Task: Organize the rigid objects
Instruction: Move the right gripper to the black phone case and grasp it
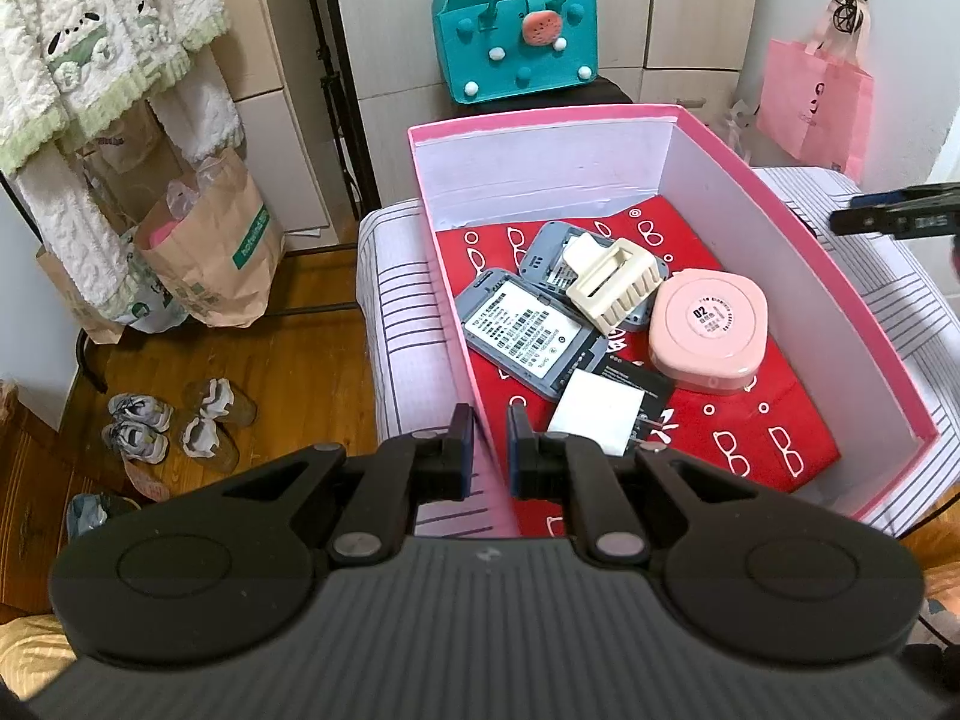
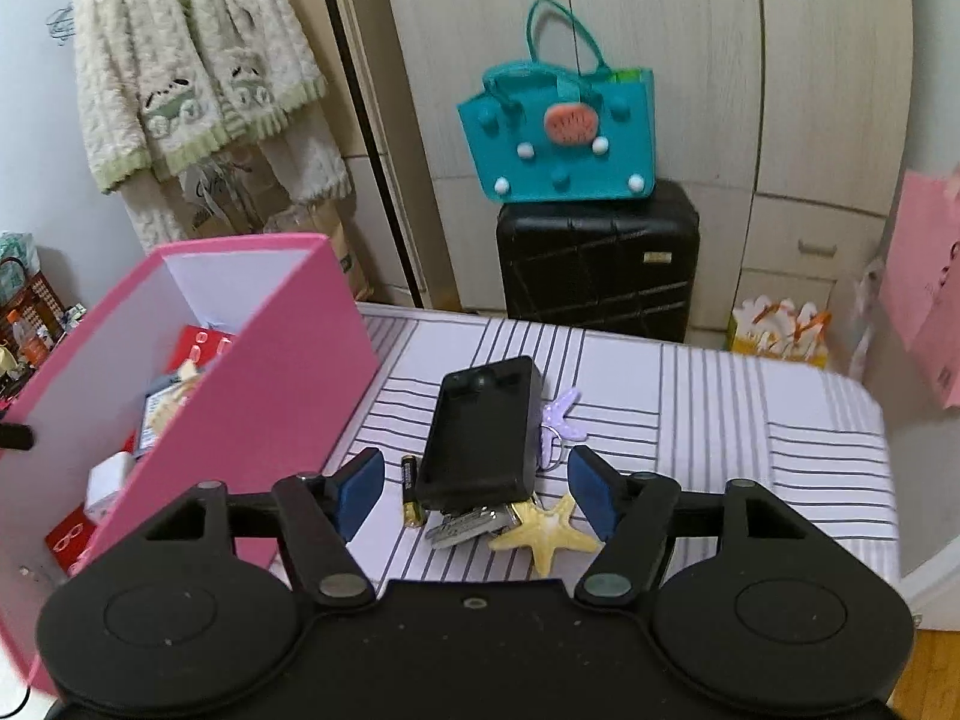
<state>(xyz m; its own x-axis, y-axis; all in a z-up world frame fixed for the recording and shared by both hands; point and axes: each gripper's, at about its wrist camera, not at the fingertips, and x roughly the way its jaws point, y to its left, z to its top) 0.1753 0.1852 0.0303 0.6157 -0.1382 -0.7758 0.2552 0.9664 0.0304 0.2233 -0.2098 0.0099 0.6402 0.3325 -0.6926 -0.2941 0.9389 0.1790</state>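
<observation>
Sorting step in progress: pink box [image 1: 708, 138] is sitting on the striped bed [image 2: 720, 396], already holding two grey devices, a cream clip [image 1: 615, 282], a round pink case [image 1: 708, 330] and a white square piece on a red cloth. Left hand-held gripper [image 1: 489, 444] is straddling the box's near wall, fingers close but not closed, empty. Right hand-held gripper [image 2: 477, 495] is hovering with jaws spread wide, empty, around the pile left on the bed: black case [image 2: 480, 438], battery [image 2: 411, 489], silver metal piece, yellow starfish [image 2: 549, 531], purple trinket behind. Judging the black case as next pick: needs descent, squaring jaws on its long sides, avoiding the battery touching its left edge
</observation>
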